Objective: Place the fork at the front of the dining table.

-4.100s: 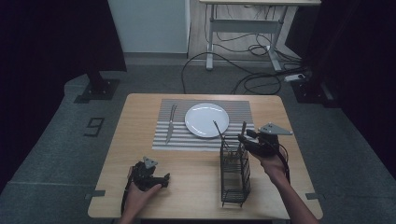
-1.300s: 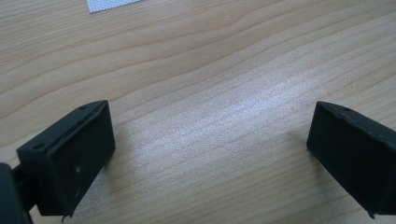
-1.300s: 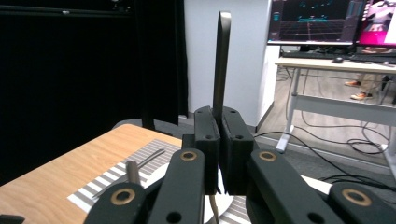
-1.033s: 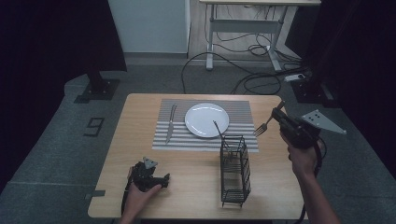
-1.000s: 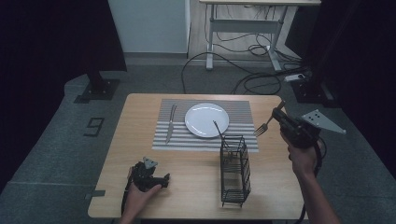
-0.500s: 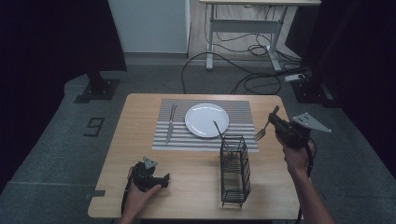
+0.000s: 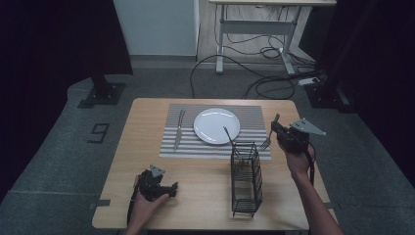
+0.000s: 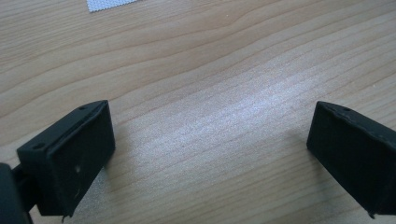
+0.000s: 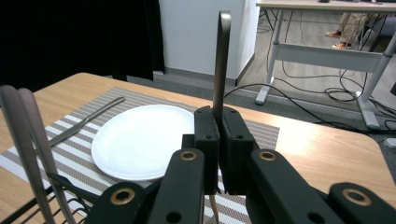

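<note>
A light wooden desk (image 7: 147,122) carries a grey striped placemat (image 7: 254,113) with a white plate (image 7: 216,125) at its middle. A knife (image 7: 179,129) lies on the mat just left of the plate. In front of the mat, toward the person, stands a black wire cutlery caddy (image 7: 246,178), upright, with a slim utensil handle (image 7: 227,134) sticking up out of its far end and leaning toward the plate.

The right gripper (image 7: 277,130) is held above the desk's right edge, beside the caddy's far end. Its fingers (image 9: 206,140) are pressed together on a fork (image 7: 266,142). In the high view the tines point down and left, near the caddy's top right corner but apart from it. In the right gripper view the fork's handle (image 9: 221,60) rises straight up from between the fingers, with the plate (image 9: 140,140) and knife (image 9: 86,120) beyond it. Two pale utensil handles (image 9: 28,140) stand at the left of that view.

The left gripper (image 7: 166,188) rests low near the front left of the desk, held in the person's left hand (image 7: 144,203). Its fingers (image 8: 70,154) are spread wide apart over bare wood (image 8: 210,93), pinching nothing.
</note>
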`<act>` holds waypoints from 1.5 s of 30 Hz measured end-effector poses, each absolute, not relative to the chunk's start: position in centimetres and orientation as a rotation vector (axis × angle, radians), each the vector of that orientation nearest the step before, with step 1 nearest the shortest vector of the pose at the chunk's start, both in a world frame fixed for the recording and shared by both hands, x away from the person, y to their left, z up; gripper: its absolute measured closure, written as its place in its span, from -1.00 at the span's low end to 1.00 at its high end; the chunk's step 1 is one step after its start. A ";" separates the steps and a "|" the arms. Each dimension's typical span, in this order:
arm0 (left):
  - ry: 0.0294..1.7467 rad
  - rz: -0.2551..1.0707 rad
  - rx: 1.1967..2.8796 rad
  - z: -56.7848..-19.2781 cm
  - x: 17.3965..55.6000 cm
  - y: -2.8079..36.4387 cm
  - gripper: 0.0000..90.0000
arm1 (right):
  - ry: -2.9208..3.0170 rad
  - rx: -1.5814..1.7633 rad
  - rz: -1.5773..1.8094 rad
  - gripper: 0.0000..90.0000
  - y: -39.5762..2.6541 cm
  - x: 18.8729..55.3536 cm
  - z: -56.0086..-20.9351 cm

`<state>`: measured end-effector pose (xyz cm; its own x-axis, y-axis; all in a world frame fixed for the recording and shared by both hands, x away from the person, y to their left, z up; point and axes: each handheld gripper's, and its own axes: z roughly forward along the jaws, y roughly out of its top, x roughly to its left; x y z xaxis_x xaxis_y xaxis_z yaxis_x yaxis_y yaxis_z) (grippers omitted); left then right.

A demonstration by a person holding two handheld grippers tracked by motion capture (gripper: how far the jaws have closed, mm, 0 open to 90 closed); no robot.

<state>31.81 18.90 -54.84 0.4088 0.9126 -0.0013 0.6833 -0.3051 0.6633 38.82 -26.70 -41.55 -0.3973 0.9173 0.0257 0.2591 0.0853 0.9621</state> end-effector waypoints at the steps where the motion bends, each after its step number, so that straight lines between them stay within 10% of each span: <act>1: 1.351 0.512 2.085 -54.8 31.8 18.9 -0.98 | 1.742 1.166 1.335 0.92 -26.6 38.9 -41.7; 45: 1.352 0.511 2.084 -54.8 31.8 18.9 -0.98 | 1.806 1.237 1.228 0.90 -24.6 43.5 -46.6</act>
